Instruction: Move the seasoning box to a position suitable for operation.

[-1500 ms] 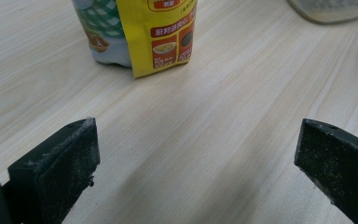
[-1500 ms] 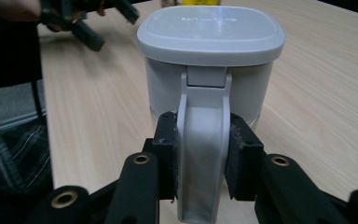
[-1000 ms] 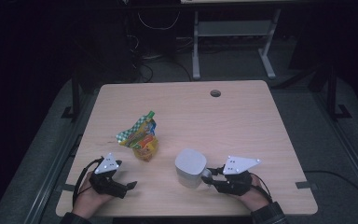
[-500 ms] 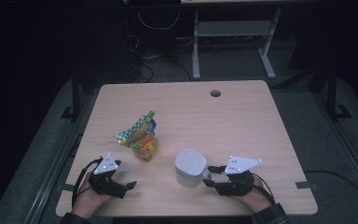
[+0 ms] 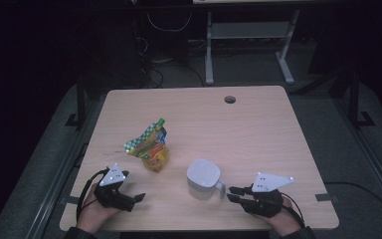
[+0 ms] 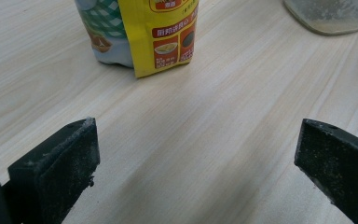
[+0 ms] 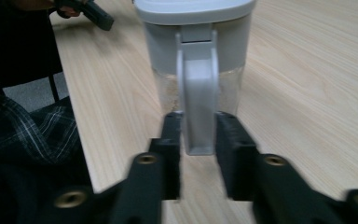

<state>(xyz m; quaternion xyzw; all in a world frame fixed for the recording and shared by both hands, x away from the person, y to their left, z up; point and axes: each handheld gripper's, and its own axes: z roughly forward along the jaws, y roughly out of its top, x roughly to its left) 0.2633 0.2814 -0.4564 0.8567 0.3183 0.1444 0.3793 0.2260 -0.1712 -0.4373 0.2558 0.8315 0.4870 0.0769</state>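
Observation:
A white lidded jug (image 5: 203, 175) stands upright on the table near the front, its handle (image 5: 221, 187) pointing right. My right gripper (image 5: 230, 194) lies level just right of it. Its jaws have just been closing, and in the right gripper view the pads (image 7: 171, 140) press on both sides of the lower end of the handle (image 7: 196, 93) of the jug (image 7: 193, 42). My left gripper (image 5: 135, 202) rests near the front left, jaws wide apart (image 6: 196, 140) with bare table between them. A yellow and green food pouch (image 5: 151, 147) (image 6: 154, 32) lies just beyond it.
The wooden table (image 5: 238, 129) has a round cable hole (image 5: 230, 99) at the far side. A metal stand (image 5: 248, 45) is on the dark floor behind the table. The jug's base (image 6: 328, 16) shows at the top right of the left gripper view.
My right gripper has shifted a little to the right and toward the front edge. The jug, the pouch and the left gripper have stayed put.

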